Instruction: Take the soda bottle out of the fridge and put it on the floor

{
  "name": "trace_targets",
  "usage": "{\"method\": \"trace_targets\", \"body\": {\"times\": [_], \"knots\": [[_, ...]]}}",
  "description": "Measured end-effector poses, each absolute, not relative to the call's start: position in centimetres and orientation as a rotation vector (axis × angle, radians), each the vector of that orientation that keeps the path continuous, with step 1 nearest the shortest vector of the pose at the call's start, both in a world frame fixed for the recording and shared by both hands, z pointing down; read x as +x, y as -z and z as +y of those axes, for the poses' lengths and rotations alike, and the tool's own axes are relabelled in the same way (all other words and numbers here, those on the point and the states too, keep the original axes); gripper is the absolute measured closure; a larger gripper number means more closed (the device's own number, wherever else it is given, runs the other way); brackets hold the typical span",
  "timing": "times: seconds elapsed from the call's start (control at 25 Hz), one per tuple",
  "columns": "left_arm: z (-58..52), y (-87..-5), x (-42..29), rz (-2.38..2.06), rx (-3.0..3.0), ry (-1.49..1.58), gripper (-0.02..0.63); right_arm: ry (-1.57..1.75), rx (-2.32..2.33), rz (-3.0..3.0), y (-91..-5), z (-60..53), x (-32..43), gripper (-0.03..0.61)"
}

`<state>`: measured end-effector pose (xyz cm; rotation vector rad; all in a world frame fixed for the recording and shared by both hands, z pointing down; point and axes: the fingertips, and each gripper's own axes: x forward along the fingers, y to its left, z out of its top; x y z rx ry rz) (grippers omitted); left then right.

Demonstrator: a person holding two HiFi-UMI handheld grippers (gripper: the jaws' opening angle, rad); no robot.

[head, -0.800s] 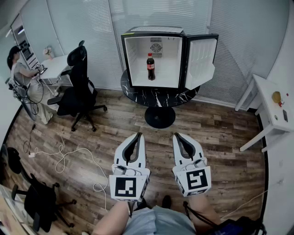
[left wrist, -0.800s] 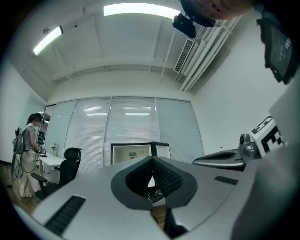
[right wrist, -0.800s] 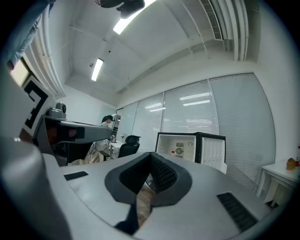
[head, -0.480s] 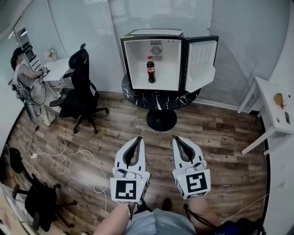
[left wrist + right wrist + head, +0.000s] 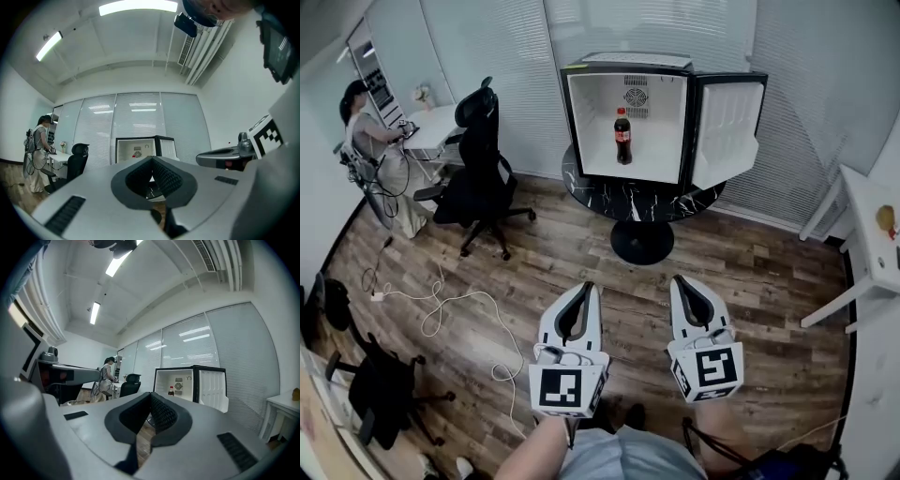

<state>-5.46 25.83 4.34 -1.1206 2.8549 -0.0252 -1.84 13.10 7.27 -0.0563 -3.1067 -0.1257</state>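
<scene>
Head view: fridge (image 5: 658,131) on round table (image 5: 637,200) ahead of you, door (image 5: 727,127) swung open; office chair (image 5: 478,183) and cable (image 5: 441,309) off left. Soda bottle (image 5: 622,137) stands upright inside, cap up. Your left gripper (image 5: 586,287) and right gripper (image 5: 680,280): both closed, empty.

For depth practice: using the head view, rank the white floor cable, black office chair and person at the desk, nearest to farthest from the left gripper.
1. White cable: floor, just left.
2. Black office chair: farther back, left.
3. Person: far left, at desk.
</scene>
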Motion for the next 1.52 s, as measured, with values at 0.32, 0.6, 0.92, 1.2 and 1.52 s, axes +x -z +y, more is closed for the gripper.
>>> {"method": "trace_targets", "body": {"times": [0.32, 0.6, 0.92, 1.2, 1.52], "knots": [[25.8, -6.3, -12.2, 2.900, -1.089, 0.028, 0.601, 0.124, -0.063, -3.067, -9.3, 11.6, -8.5, 0.565], [24.8, -6.8, -22.4, 2.887, -1.107, 0.039, 0.603, 0.139, -0.042, -3.059, -9.6, 10.5, -18.4, 0.565], [22.4, -5.0, -32.3, 2.798, -1.197, 0.030, 0.603, 0.175, 0.056, -3.102, -7.2, 8.9, -27.7, 0.565], [20.4, -5.3, -37.5, 2.741, -1.303, 0.024, 0.602, 0.195, 0.130, -3.123, -6.3, 8.0, -32.9, 0.566], [17.4, -8.5, -40.9, 2.763, -1.413, 0.007, 0.603, 0.171, 0.188, -3.078, -8.5, 5.9, -36.0, 0.566]]}}
